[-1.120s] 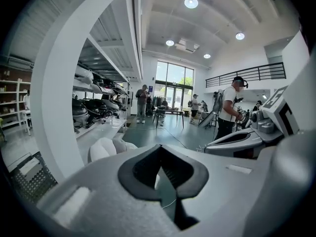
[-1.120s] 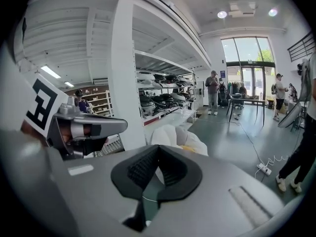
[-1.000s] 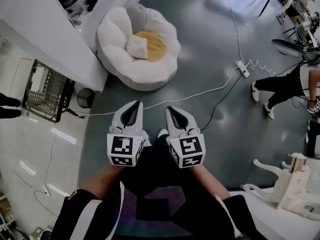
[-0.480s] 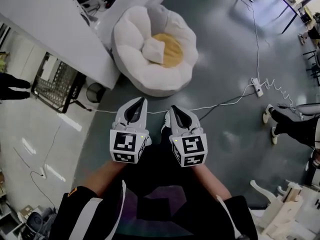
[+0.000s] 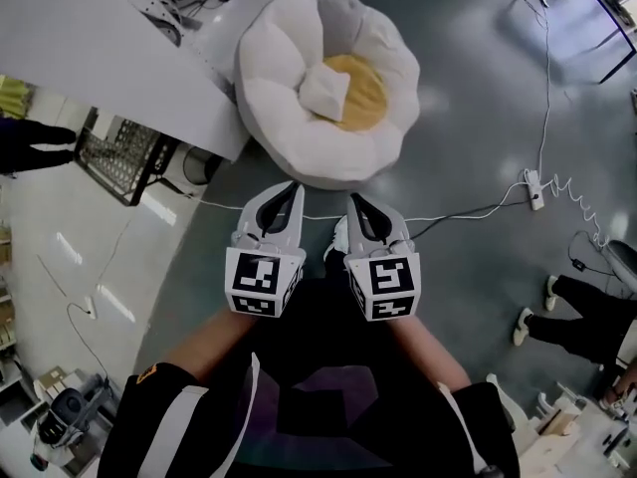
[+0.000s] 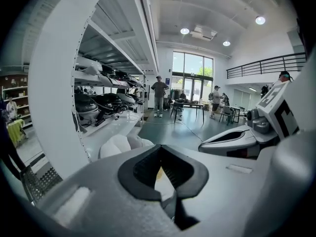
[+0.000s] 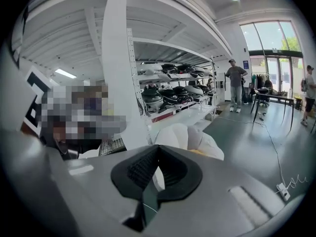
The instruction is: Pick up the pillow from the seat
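A white square pillow [image 5: 324, 93] lies on the yellow middle [image 5: 366, 96] of a round white petal-shaped seat [image 5: 289, 118] on the grey floor, at the top of the head view. My left gripper [image 5: 291, 189] and right gripper [image 5: 355, 201] are held side by side just short of the seat's near rim, pointing at it. Both are shut with nothing in them. In the left gripper view the left gripper [image 6: 160, 148] shows the seat [image 6: 121, 144] beyond its tips. Past the right gripper [image 7: 158, 148] in the right gripper view stands the seat [image 7: 190, 135].
A long white shelf unit [image 5: 109, 53] runs along the left, with a wire basket [image 5: 114, 157] and a small round bin [image 5: 199, 165] beside it. A white cable [image 5: 468, 210] crosses the floor to a power strip [image 5: 534, 189]. A person's legs [image 5: 577, 317] stand at the right.
The seat and pillow have come closer to the grippers and shifted right in the head view as the person walks toward it. Both grippers stay shut and side by side.
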